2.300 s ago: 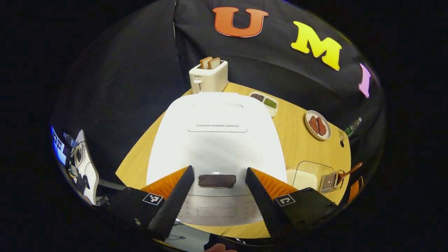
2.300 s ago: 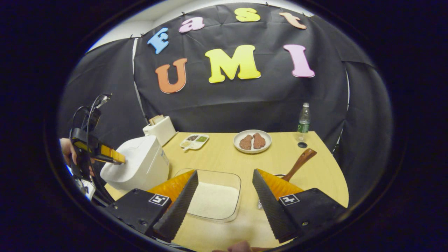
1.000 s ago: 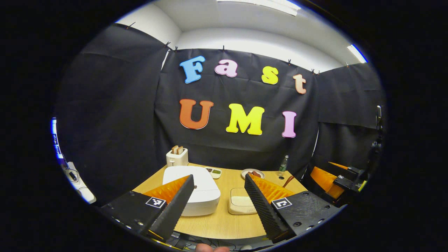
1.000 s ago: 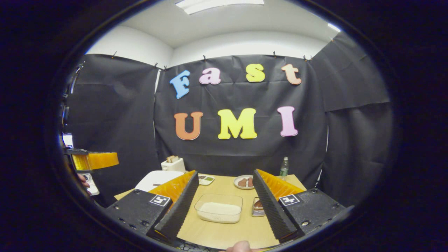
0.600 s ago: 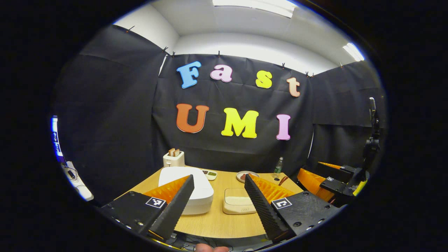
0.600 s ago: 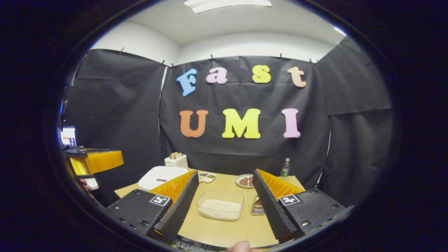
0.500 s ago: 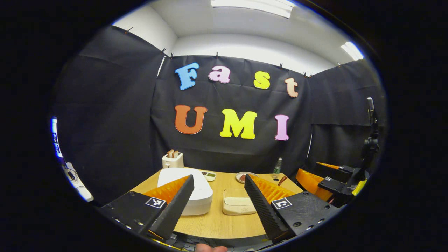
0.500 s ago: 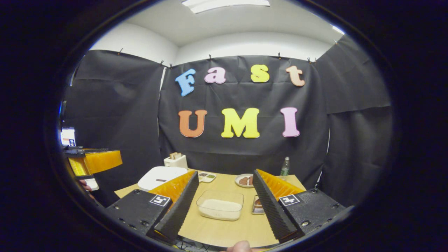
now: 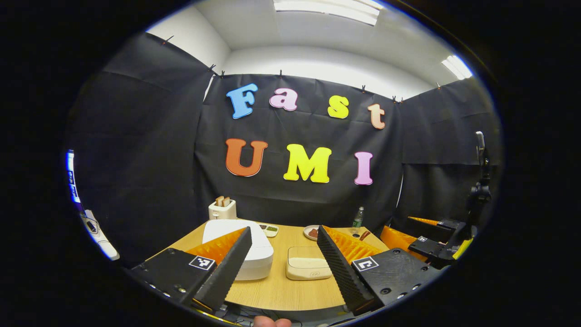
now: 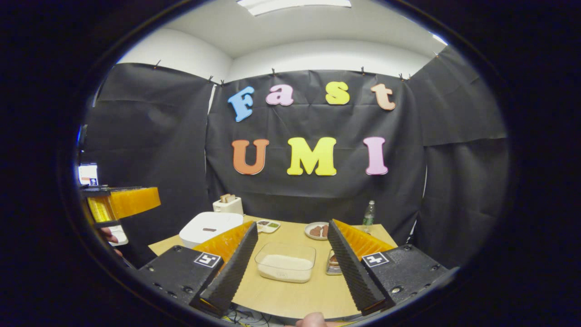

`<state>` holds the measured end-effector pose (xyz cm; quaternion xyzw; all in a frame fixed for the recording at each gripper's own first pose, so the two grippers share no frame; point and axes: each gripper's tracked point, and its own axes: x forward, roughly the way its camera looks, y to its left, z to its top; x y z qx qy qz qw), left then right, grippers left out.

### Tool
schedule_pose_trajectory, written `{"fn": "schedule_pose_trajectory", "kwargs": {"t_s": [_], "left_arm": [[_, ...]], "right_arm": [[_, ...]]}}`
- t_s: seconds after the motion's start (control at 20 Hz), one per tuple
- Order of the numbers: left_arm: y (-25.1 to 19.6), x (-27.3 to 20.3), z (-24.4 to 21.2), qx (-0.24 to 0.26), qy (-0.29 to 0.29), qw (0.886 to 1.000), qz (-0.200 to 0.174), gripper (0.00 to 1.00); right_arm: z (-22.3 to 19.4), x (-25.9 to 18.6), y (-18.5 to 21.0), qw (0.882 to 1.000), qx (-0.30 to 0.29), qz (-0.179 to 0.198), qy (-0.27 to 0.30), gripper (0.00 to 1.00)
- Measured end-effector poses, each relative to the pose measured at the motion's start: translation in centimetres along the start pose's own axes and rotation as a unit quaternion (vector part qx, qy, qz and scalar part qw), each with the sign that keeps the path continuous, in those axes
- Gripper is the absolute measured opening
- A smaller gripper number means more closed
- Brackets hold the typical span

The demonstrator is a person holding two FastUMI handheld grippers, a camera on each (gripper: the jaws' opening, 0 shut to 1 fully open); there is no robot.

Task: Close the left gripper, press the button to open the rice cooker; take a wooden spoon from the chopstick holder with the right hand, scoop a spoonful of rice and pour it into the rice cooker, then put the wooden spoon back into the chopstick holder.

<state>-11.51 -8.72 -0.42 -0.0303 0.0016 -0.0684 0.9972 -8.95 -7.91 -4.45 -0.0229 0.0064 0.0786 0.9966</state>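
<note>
The white rice cooker (image 9: 259, 254) stands on the left of the wooden table (image 9: 281, 290), lid down; I also see the rice cooker (image 10: 209, 228) in the right gripper view. A clear tub of rice (image 10: 286, 267) sits mid-table, and a wire chopstick holder (image 10: 334, 266) stands just right of it, half behind a finger. The wooden spoon's handle (image 9: 364, 235) pokes up at the right. My left gripper (image 9: 283, 228) is open and empty, held back from the table's near edge. My right gripper (image 10: 292, 223) is open and empty too, level with the tub.
At the back stand a toaster (image 10: 228, 205), a divided condiment dish (image 10: 268, 225), a plate of meat (image 10: 317, 230) and a water bottle (image 10: 368, 215). The other gripper (image 9: 431, 243) hangs off the table's right side. Black cloth walls close in on three sides.
The left gripper has lifted off the rice cooker's lid and drawn back past the table's edge. The right gripper has drawn back and levelled too. Both stay open.
</note>
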Motion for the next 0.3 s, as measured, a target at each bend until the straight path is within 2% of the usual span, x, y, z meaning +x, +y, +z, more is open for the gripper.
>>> {"fn": "schedule_pose_trajectory", "kwargs": {"t_s": [0.3], "left_arm": [[-0.19, -0.27, -0.42, 0.016, -0.001, 1.000, -0.010, 0.94]], "right_arm": [[0.64, -0.80, -0.95, 1.000, 0.015, -0.020, -0.008, 0.97]]}}
